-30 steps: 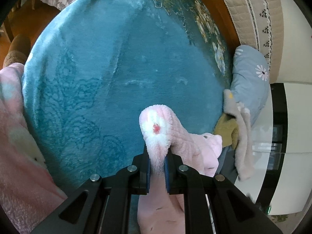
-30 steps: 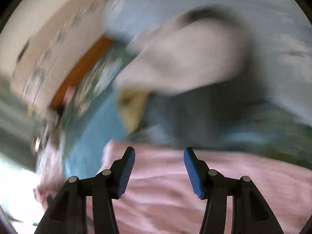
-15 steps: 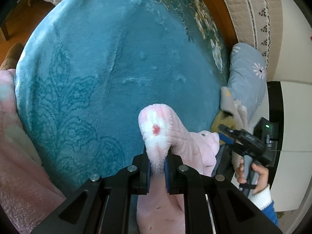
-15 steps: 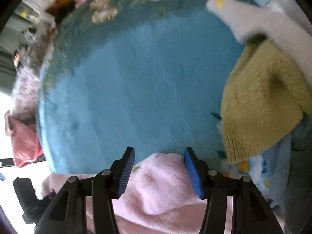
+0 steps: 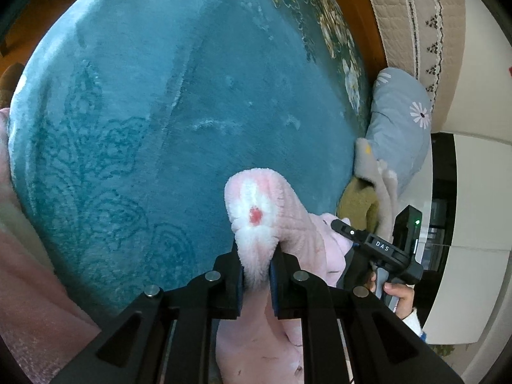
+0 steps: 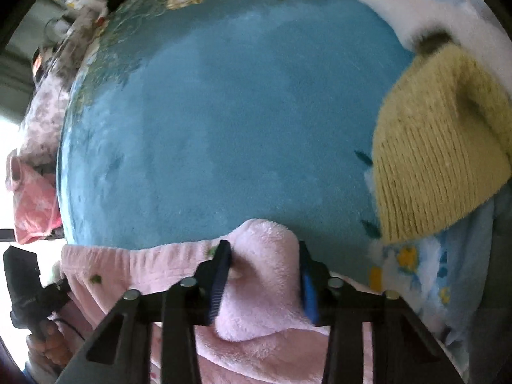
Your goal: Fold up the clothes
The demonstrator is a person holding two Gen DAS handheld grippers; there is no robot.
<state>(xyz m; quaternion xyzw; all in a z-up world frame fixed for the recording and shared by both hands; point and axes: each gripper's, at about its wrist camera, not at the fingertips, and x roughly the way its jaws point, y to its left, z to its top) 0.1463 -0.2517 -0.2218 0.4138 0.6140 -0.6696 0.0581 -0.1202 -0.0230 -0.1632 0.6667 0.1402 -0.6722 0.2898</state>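
A fluffy pink garment [image 5: 252,211] with a white flower and red dot lies at the near edge of a teal blanket [image 5: 192,112]. My left gripper [image 5: 256,256] is shut on its flower-marked fold, which sticks up past the fingers. In the right wrist view the same pink garment [image 6: 144,265] stretches along the blanket's near edge. My right gripper [image 6: 264,256] points steeply down on it. Its jaws are closing, and a bunched hump of the pink fabric fills the gap and is pressed by both pads.
A mustard knit piece [image 6: 432,160] and a whitish fluffy garment [image 6: 416,9] lie at the right of the teal blanket [image 6: 240,112]. A pale blue daisy pillow [image 5: 400,121] sits beyond. More pink clothing [image 6: 32,198] is heaped at the left edge.
The right gripper swung down from a blurred sweep onto the pink garment's edge, and its jaws narrowed onto a hump of fabric. The left gripper kept its hold and barely moved.
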